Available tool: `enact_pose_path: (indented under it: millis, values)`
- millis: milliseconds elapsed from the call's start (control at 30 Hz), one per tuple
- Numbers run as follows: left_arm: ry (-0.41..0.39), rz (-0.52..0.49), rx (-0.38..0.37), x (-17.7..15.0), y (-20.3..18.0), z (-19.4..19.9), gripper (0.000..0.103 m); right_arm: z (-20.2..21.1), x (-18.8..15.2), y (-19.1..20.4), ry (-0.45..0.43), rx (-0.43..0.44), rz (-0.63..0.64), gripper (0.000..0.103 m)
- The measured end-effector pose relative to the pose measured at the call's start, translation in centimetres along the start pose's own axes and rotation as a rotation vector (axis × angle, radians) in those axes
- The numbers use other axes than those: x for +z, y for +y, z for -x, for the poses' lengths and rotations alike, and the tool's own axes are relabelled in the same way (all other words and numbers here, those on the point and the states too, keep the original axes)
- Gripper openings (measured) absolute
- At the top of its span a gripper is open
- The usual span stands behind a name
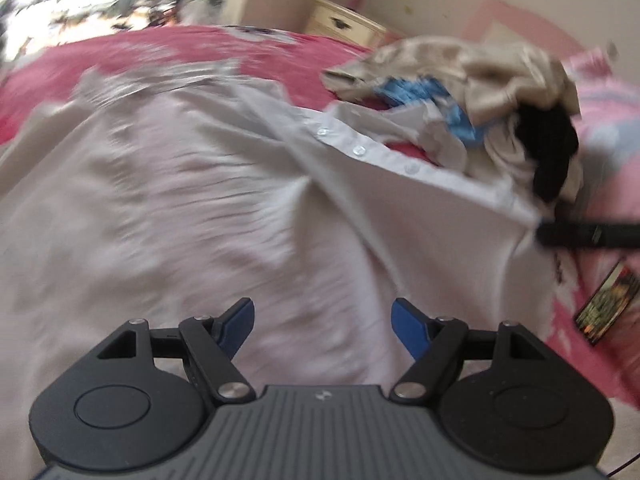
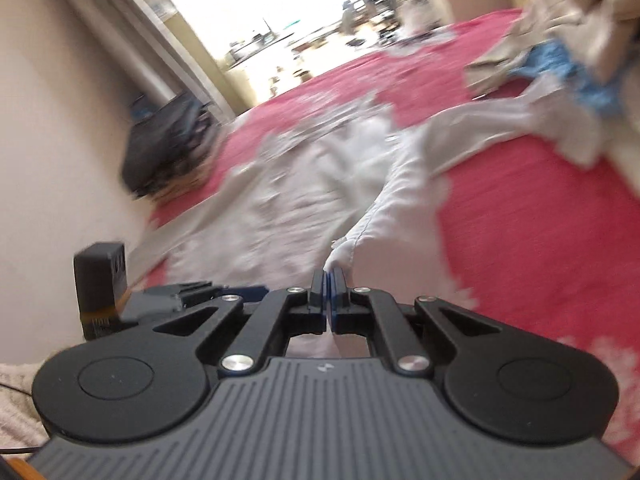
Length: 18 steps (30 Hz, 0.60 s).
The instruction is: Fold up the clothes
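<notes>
A white button-up shirt (image 1: pixel 192 184) lies spread over a red bedspread (image 1: pixel 132 60), its button placket (image 1: pixel 360 150) running diagonally. My left gripper (image 1: pixel 324 320) hovers over the shirt's body, open, with nothing between its blue pads (image 1: pixel 408 322). The right gripper appears at the right edge of the left wrist view as a dark bar (image 1: pixel 584 234) meeting the shirt's hem. In the right wrist view my right gripper (image 2: pixel 330 280) is shut on a pinched edge of the white shirt (image 2: pixel 320 184), which stretches away from it, lifted off the bedspread (image 2: pixel 540 232).
A pile of beige, blue and black clothes (image 1: pixel 480 84) sits beyond the shirt, also seen as the pile (image 2: pixel 568 52). A dark bag (image 2: pixel 168 144) rests by the wall at the bed's left. A cream nightstand (image 1: pixel 348 20) stands behind the bed. A book (image 1: pixel 608 308) lies at the right.
</notes>
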<state>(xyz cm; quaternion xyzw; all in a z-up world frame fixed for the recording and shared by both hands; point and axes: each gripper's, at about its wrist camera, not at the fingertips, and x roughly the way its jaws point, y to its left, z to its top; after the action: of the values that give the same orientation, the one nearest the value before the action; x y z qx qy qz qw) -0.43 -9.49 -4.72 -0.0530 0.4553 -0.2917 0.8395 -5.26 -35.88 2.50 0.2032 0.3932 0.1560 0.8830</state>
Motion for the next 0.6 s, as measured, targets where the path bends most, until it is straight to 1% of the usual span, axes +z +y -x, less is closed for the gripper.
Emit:
enact_pose_path:
  millis: [133, 300, 367, 433, 467, 500, 533, 600]
  values:
    - [-0.021, 0.117, 0.015, -1.7, 4.0, 3.9, 0.077, -2.9, -1.3, 3.4, 0.090, 0.089, 0.037, 0.000]
    - [-0.013, 0.183, 0.032, -3.5, 7.1, 6.3, 0.077, -7.4, -4.0, 7.8, 0.223, 0.182, 0.120, 0.000]
    - [-0.004, 0.203, 0.028, -4.1, 7.8, 6.6, 0.077, -9.5, -5.4, 9.3, 0.291, 0.220, 0.156, 0.004]
    - [0.017, 0.211, 0.013, -4.6, 8.1, 6.4, 0.077, -11.0, -6.7, 10.1, 0.367, 0.235, 0.153, 0.006]
    - [0.027, 0.216, 0.006, -4.8, 8.3, 6.2, 0.077, -11.5, -7.3, 10.4, 0.396, 0.241, 0.142, 0.009]
    - [0.037, 0.219, -0.002, -5.0, 8.4, 6.1, 0.077, -11.3, -7.6, 10.3, 0.399, 0.245, 0.121, 0.017]
    - [0.046, 0.216, -0.012, -5.3, 8.4, 6.0, 0.077, -10.9, -7.9, 10.1, 0.398, 0.251, 0.099, 0.022]
    - [0.063, 0.204, -0.033, -5.7, 8.3, 5.7, 0.077, -9.3, -8.4, 9.2, 0.389, 0.272, 0.029, 0.025]
